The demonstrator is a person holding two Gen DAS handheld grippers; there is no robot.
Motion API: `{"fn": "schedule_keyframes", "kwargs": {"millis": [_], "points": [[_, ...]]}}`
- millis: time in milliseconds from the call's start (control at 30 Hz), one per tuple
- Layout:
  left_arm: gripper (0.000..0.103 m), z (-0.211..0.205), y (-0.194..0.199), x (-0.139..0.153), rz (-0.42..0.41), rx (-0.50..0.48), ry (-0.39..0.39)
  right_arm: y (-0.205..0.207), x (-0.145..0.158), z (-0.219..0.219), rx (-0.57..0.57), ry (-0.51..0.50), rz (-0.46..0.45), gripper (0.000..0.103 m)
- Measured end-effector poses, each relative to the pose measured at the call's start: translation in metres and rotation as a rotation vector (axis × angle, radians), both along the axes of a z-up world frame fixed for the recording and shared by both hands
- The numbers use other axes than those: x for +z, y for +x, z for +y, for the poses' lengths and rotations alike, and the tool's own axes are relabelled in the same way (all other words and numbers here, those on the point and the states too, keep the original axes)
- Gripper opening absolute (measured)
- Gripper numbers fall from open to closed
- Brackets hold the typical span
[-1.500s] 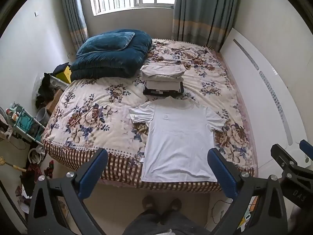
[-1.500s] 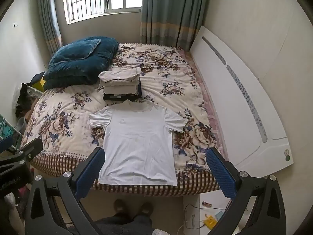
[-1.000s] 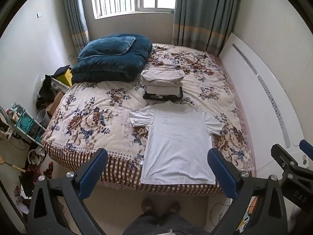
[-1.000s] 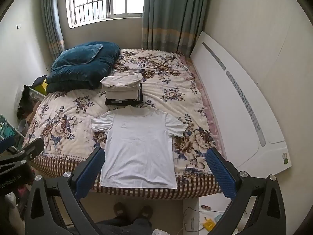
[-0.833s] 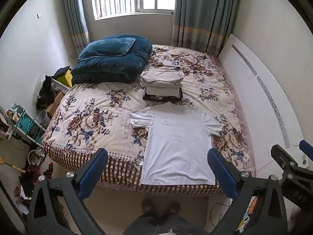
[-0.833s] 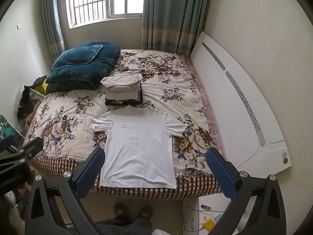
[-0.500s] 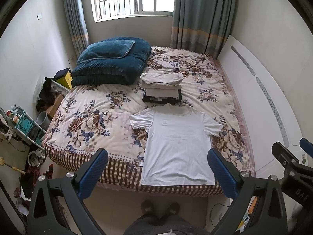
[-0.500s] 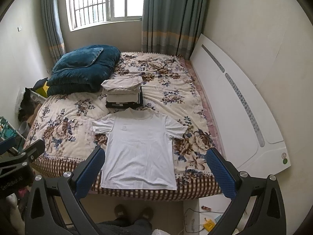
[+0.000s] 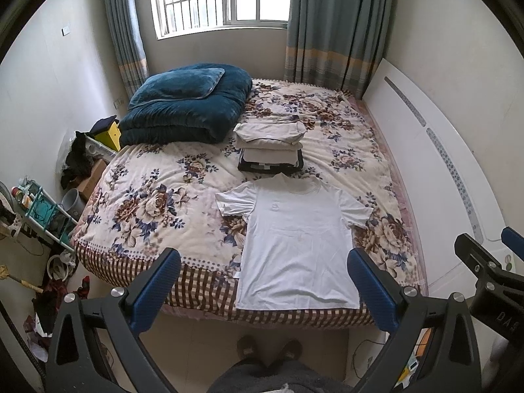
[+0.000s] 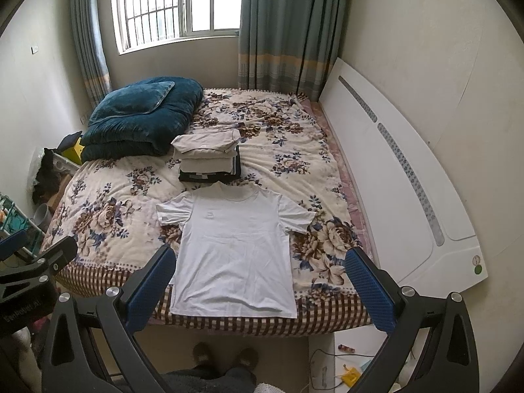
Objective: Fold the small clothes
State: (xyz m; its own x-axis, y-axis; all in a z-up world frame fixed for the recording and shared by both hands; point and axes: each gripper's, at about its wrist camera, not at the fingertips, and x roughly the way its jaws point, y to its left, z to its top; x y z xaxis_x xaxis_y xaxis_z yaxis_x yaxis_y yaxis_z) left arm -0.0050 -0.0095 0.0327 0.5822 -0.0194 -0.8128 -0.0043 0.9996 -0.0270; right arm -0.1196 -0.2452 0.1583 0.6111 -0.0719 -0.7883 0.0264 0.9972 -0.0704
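A white T-shirt (image 9: 294, 239) lies flat and spread out at the near edge of the floral bed (image 9: 154, 203), collar away from me; it also shows in the right wrist view (image 10: 232, 249). A stack of folded clothes (image 9: 270, 145) sits just beyond its collar, also seen in the right wrist view (image 10: 209, 157). My left gripper (image 9: 263, 281) is open and empty, held high above the floor in front of the bed. My right gripper (image 10: 258, 281) is open and empty at the same height, to the left gripper's right.
A folded blue quilt with a pillow (image 9: 186, 104) lies at the bed's far left. A white headboard panel (image 10: 402, 190) leans along the right wall. Clutter and a small rack (image 9: 42, 209) stand on the floor at left. My slippered feet (image 10: 222, 357) stand before the bed.
Both grippers have pulled back and risen a little, so the bed and shirt look smaller and more of the window shows. The shirt has not moved.
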Motion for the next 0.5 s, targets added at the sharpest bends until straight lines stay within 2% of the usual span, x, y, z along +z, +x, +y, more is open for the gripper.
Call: {"fn": "schedule_keyframes", "kwargs": {"millis": [500], "points": [[0.103, -0.0053, 0.0008, 0.0011, -0.001, -0.007, -0.011, 0.0037, 0.0075, -0.0035, 0.001, 0.004, 0.0, 0.103]]}}
